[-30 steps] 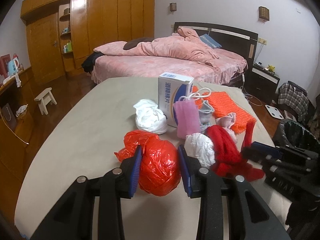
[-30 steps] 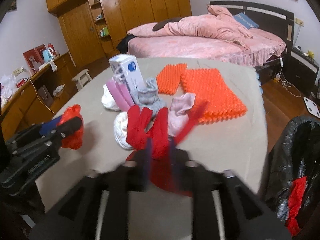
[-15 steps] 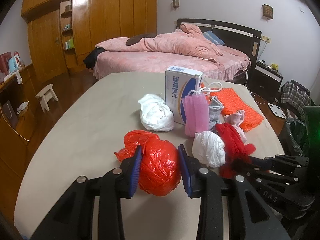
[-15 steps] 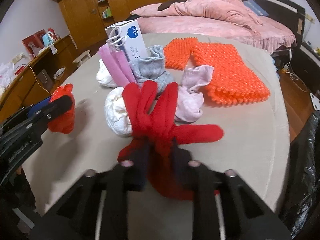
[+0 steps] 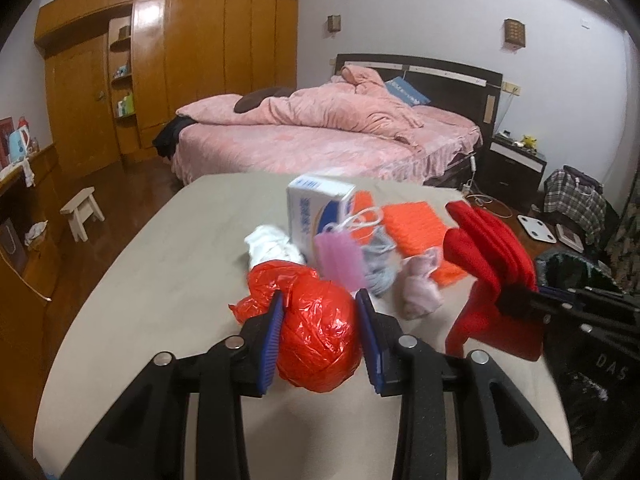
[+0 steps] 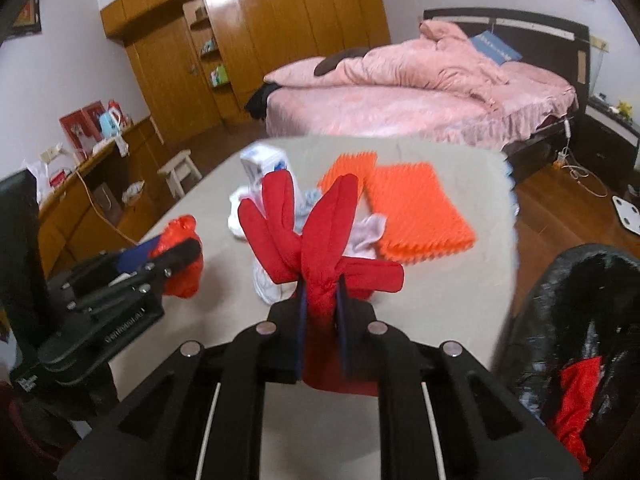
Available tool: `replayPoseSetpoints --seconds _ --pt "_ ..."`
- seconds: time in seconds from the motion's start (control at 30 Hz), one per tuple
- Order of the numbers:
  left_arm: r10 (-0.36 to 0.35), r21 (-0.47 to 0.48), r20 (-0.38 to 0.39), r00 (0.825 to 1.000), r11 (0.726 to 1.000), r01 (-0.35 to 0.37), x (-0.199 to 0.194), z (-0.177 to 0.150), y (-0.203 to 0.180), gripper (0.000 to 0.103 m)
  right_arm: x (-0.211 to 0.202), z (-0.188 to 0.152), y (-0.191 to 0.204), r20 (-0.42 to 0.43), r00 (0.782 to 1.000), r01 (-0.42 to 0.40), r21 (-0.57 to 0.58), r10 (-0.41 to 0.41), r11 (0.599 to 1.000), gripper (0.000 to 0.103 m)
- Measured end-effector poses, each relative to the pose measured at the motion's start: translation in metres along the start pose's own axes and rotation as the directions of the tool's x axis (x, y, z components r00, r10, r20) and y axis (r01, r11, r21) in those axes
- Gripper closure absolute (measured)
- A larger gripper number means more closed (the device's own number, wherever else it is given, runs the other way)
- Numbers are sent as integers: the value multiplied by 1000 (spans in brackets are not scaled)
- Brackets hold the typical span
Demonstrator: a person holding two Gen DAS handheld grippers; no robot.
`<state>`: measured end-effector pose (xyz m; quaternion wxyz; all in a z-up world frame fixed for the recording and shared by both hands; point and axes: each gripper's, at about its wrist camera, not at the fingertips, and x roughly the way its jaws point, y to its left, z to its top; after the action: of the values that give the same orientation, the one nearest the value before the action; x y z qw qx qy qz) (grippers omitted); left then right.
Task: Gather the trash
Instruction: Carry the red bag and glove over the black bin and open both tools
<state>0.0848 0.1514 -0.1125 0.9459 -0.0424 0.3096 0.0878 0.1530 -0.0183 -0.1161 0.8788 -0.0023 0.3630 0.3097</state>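
Note:
My left gripper (image 5: 319, 326) is shut on a crumpled red plastic bag (image 5: 318, 330) and holds it over the beige table (image 5: 160, 264). My right gripper (image 6: 321, 300) is shut on a red glove (image 6: 316, 236) and holds it lifted above the table; the glove also shows at the right of the left wrist view (image 5: 486, 264). A black trash bag (image 6: 580, 328) with something red inside stands at the table's right edge.
On the table lie a white and blue box (image 5: 320, 208), a pink mask (image 5: 340, 260), a white wad (image 5: 272, 246), grey and pink socks (image 5: 418, 286) and an orange mat (image 6: 416, 208). A pink bed (image 5: 320, 136) stands behind.
My right gripper has closed on the red glove and lifted it off the pile. My left gripper has kept its hold on the red bag and risen a little.

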Motion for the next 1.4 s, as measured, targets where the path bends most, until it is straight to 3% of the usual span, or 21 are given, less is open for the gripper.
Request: replayPoseSetpoints --seconds 0.73,1.4 --pt "-160 98 94 983 984 151 -36 34 -89 67 -98 4 -54 174 972 146 82 -158 986 91" --pt "-358 227 67 931 915 335 -37 32 -189 67 -168 -44 -147 177 896 361 248 -408 899 90"
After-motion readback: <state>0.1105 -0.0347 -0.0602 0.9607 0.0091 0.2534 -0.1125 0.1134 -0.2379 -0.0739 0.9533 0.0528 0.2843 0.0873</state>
